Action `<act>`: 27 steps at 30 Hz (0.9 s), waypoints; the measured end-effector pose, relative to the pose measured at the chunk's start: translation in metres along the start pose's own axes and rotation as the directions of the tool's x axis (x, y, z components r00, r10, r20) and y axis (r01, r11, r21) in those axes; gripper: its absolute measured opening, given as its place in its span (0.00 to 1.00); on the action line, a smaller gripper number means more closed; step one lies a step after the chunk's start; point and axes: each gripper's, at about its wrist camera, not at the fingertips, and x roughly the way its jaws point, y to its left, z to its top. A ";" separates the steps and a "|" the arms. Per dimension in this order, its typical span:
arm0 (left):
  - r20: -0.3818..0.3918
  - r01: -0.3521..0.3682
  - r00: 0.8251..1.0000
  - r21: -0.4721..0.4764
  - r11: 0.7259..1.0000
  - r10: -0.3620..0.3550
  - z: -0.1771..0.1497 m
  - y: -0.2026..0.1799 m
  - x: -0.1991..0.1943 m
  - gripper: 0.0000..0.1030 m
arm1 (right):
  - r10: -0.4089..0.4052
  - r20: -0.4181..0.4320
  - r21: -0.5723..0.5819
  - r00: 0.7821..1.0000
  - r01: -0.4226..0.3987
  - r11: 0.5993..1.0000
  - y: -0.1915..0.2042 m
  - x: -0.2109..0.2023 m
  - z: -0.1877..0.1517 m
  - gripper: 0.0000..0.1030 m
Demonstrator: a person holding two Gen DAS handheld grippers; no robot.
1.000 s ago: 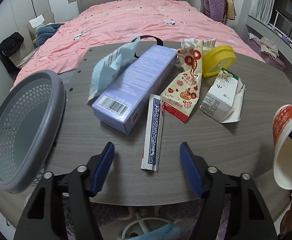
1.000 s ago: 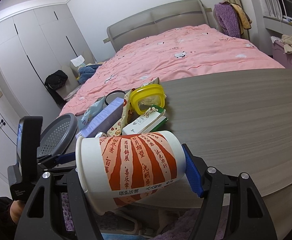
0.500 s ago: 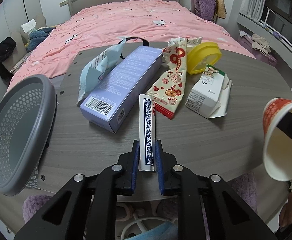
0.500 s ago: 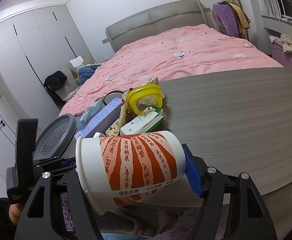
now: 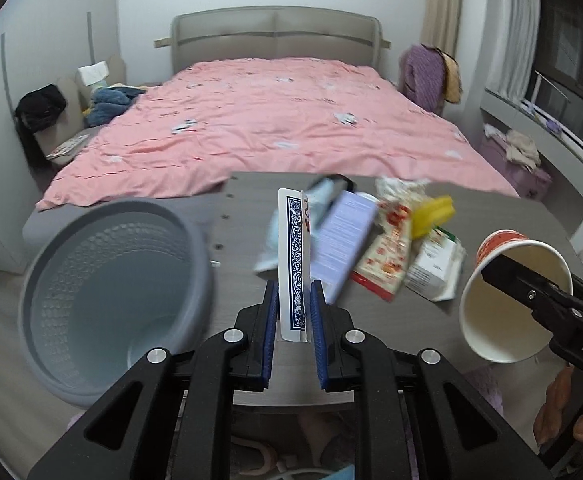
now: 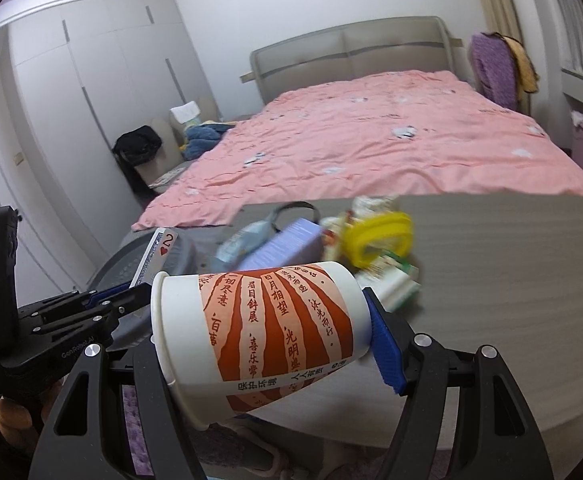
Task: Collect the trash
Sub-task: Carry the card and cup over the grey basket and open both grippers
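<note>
My left gripper [image 5: 293, 304] is shut on a playing card [image 5: 294, 256] with a blue patterned back, held upright above the table's near edge; the card's face, a two of hearts, shows in the right wrist view [image 6: 159, 258]. The grey mesh trash basket [image 5: 103, 280] stands to the left of it. My right gripper [image 6: 275, 320] is shut on a red-and-white paper cup [image 6: 267, 324], held on its side; the cup also shows at the right in the left wrist view [image 5: 511, 300]. A purple box [image 5: 343, 240], a red-patterned snack wrapper [image 5: 387, 256], a white carton [image 5: 435, 268] and a yellow lid [image 5: 435, 212] lie on the table.
The grey wood table [image 6: 511, 264] stretches out to the right. A pale blue wrapper [image 5: 269, 248] lies behind the card. A bed with a pink cover [image 5: 283, 128] stands behind the table. A chair with purple clothes [image 5: 427, 76] is at the back right.
My left gripper, shut on the card, has lifted it off the table and tilted it upright, moving towards the basket. The right gripper still holds the cup, nearly unmoved.
</note>
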 end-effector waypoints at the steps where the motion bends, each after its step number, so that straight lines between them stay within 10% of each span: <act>1: 0.006 -0.017 1.000 -0.017 1.000 0.017 0.001 0.011 -0.002 0.16 | 0.013 -0.003 -0.013 1.000 -0.013 1.000 0.008 0.005 0.004 0.65; 14: -0.049 -0.162 0.986 -0.143 0.976 0.157 -0.005 0.137 0.010 0.16 | 0.175 -0.124 -0.182 0.977 -0.195 0.964 0.135 0.098 0.032 0.65; 27: -0.139 -0.214 0.973 -0.235 0.948 0.185 -0.015 0.210 0.038 0.16 | 0.168 -0.274 -0.242 0.947 -0.237 0.941 0.192 0.173 0.027 0.65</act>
